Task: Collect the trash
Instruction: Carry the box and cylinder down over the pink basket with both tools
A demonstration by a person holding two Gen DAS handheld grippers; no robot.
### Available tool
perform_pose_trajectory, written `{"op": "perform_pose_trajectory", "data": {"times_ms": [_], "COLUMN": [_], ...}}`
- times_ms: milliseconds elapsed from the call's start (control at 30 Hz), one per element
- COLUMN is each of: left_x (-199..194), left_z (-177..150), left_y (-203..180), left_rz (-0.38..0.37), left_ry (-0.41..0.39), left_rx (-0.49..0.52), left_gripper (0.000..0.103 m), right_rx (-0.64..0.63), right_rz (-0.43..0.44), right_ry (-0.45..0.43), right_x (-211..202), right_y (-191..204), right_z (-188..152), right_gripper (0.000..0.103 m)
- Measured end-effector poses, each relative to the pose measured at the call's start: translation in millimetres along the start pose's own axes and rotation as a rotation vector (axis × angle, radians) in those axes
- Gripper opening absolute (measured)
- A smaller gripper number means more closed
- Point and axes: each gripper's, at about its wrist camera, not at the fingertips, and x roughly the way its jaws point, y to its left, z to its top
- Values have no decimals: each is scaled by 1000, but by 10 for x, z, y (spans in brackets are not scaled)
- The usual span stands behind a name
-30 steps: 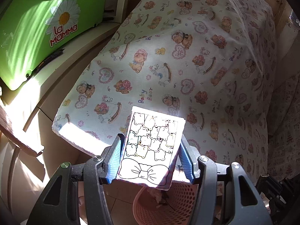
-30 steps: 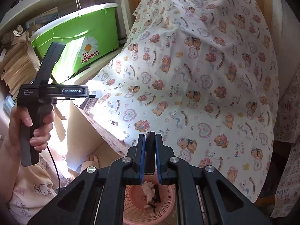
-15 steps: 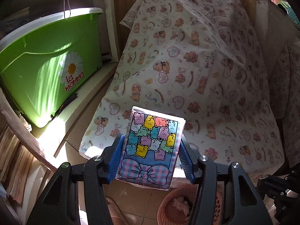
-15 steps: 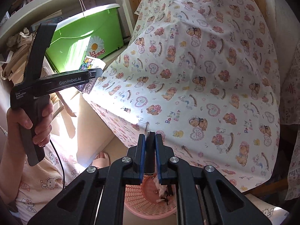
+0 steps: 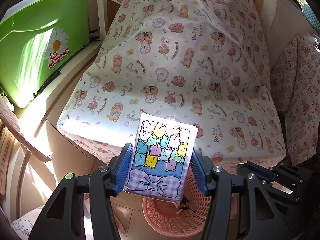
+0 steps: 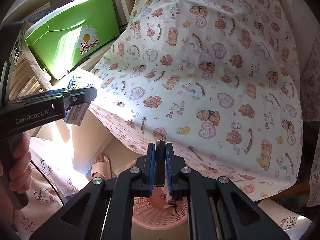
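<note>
Nearest in the left wrist view: left gripper (image 5: pixel 161 160), blue pads w/ its fingers (image 5: pixel 124 166) clamped on both sides of a tissue pack (image 5: pixel 162 158). The pack has pastel bears and a plaid bow on the front and stands roughly upright, tilted a bit. It is held in the air above the pink basket (image 5: pixel 160 218), which sits on the tile floor directly below. Small scraps of trash lie in the basket's bottom.

Right wrist view: right gripper (image 6: pixel 160 160) is closed tight on a thin dark stick-like object (image 6: pixel 160 160) w/ a metal-looking tip; what it is can't be told. It hangs over the same pink basket (image 6: pixel 144 210). To the left, the person's hand (image 6: pixel 20 170) grips the handle of the left gripper (image 6: pixel 80 98), the tissue pack (image 6: pixel 80 100) seen edge-on between its fingers. A foot in a pink slipper (image 6: pixel 102 165) is on the floor near the basket.

Behind the basket: a bear-print cloth (image 5: pixel 180 70) draped over a boxy piece of furniture, sunlit at its near-left corner. Farther back-left: a green tub (image 5: pixel 40 46) marked "La Mamma" w/ a daisy, on a shelf.
</note>
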Motion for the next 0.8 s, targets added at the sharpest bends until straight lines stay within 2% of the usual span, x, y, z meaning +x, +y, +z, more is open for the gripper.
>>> {"op": "perform_pose_trajectory", "data": {"times_ms": [233,433,533,800], "left_x": [190,379,490,901], "left_z": [-219,-392,-490,-711], "left_y": [-62,-124,-146,-72], "left_rz": [-35,-82,-66,-44], "left_ry": [69,162,202,339], "left_rx": [9,20,16,-20], "left_gripper": [54,54,54,54], "right_rx": [18,25,42,27], "right_rz": [-40,-71,-64,-130], "right_ry": [50,84,107,173], "right_x": [168,324,401,681], "right_y": [-40,-52,-83,-110], "right_z": [-105,-149,-175,-312], "right_gripper": [11,11,11,11]}}
